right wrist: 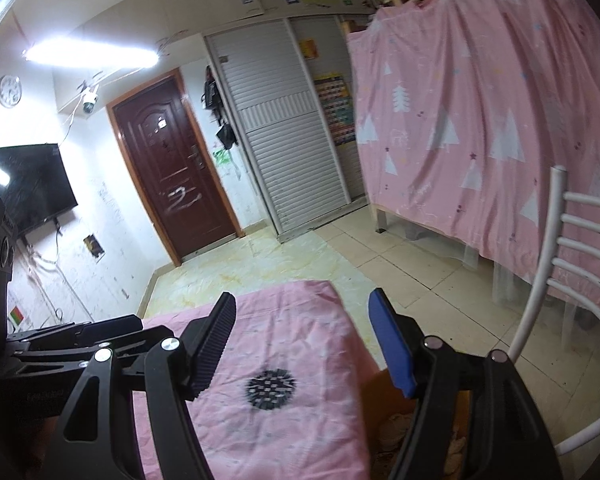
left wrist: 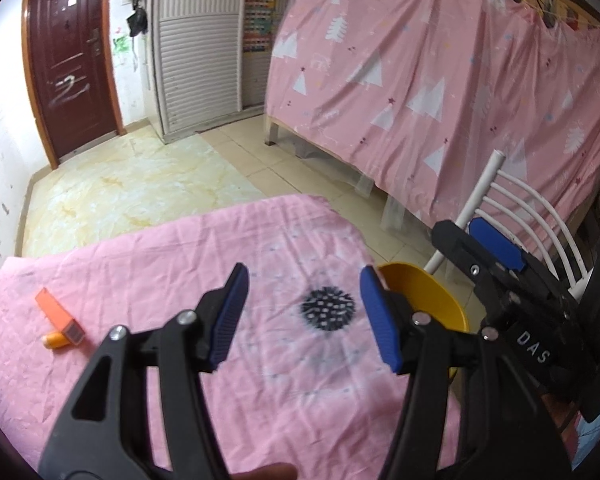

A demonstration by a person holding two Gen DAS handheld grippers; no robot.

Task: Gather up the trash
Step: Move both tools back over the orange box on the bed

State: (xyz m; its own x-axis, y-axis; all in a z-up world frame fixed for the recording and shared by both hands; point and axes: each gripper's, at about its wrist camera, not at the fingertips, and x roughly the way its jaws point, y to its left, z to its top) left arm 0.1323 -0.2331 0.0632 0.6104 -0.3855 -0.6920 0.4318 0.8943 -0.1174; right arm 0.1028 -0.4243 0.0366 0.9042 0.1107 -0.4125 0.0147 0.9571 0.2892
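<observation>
Both tools are half open and hold nothing: the left tool [left wrist: 304, 316], the right tool [right wrist: 304, 344]. The orange box [left wrist: 58, 312] lies near the worktop's [left wrist: 148, 248] left edge. Reach there, grip its long sides, then drop it in the yellow bin [left wrist: 432, 300] by the right edge.

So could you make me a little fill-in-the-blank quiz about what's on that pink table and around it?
1. The box on the tablecloth is coloured ____.
2. The bin beside the table is coloured ____.
3. The left gripper holds ____ between its fingers.
4. The chair by the table is coloured ____.

Missing words: orange; yellow; nothing; white
</observation>
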